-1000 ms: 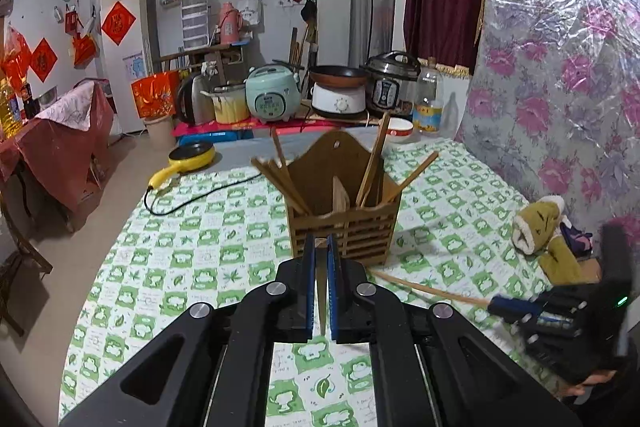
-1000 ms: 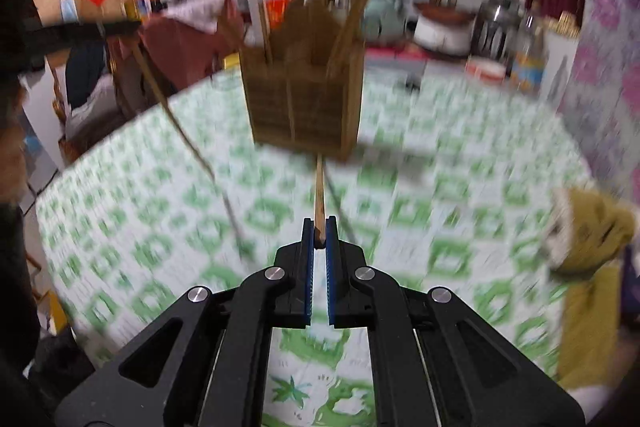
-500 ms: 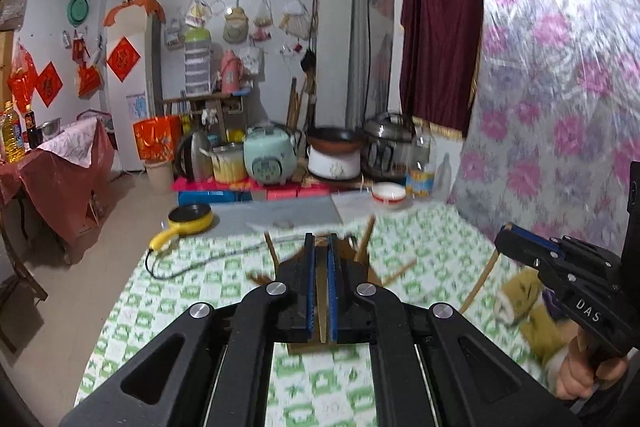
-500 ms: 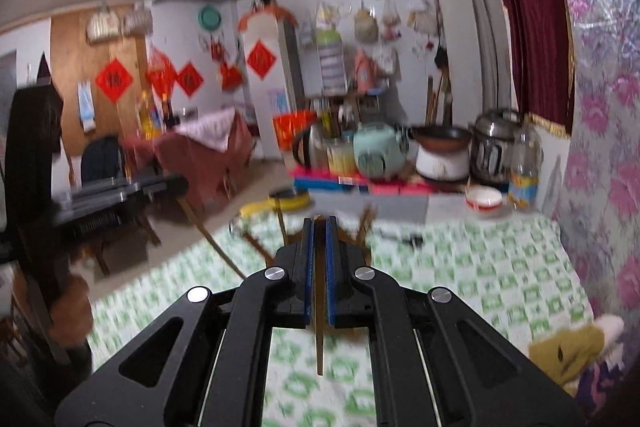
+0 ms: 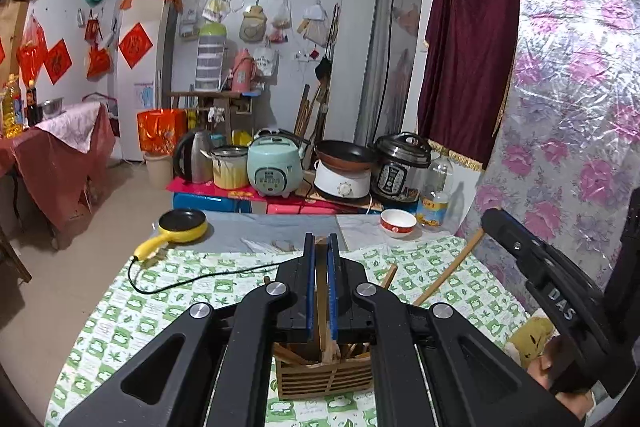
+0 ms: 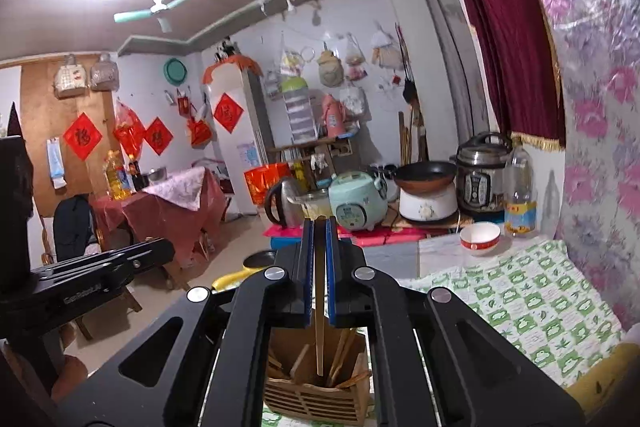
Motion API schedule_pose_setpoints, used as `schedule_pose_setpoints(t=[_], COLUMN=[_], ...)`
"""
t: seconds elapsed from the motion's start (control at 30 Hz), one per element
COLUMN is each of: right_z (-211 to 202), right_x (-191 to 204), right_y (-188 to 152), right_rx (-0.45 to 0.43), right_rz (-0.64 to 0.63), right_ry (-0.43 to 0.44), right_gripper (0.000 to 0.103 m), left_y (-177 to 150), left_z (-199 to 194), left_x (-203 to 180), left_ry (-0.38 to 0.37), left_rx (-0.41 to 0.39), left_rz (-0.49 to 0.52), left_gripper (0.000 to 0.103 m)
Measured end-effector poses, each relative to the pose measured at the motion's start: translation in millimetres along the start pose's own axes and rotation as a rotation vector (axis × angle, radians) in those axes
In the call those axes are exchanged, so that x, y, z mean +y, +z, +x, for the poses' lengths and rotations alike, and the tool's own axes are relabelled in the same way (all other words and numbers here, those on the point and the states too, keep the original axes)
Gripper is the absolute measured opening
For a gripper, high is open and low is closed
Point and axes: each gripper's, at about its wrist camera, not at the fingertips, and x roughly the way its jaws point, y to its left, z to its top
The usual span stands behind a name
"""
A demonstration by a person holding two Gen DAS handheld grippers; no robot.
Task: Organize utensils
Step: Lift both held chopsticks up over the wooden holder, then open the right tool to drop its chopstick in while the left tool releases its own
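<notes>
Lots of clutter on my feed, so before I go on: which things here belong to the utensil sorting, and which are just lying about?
Belongs to the job:
left gripper, shut on a chopstick
right gripper, shut on another chopstick
wooden holder below both, with sticks in it

Just lying about:
yellow pan
red-rimmed bowl
rice cooker
kettle
bottle

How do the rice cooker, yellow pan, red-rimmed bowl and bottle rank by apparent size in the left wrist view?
1. Rice cooker
2. Bottle and yellow pan: too alike to rank; the pan is nearer.
3. Bowl
</notes>
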Motion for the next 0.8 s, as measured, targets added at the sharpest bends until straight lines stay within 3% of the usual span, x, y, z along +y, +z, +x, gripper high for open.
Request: schedule_pose_setpoints(t=[0.37, 0.63, 0.8], right_z=[58.5, 65.2, 71.3], right_x=[-15.7, -19.2, -16.8], right_y=[-24.8, -30.7, -37.1], right_rx=[0.179, 0.208, 0.235], right_rz=[0.048, 0.053, 0.031], right_ry=[0.055, 0.057, 0.05], right_gripper=[0.006, 0.006, 0.01], left_y=[-5.4, -9.5, -18.1], left_z=[31.4, 35.8, 58.1], left_x=[24.6, 16.4, 11.5], left_ry=[-0.004, -0.013, -0.018], left_rx=[0.092, 0.114, 0.193], left_rz=[-0.027, 0.0, 0.014], left_gripper=[0.006, 0.006, 0.006])
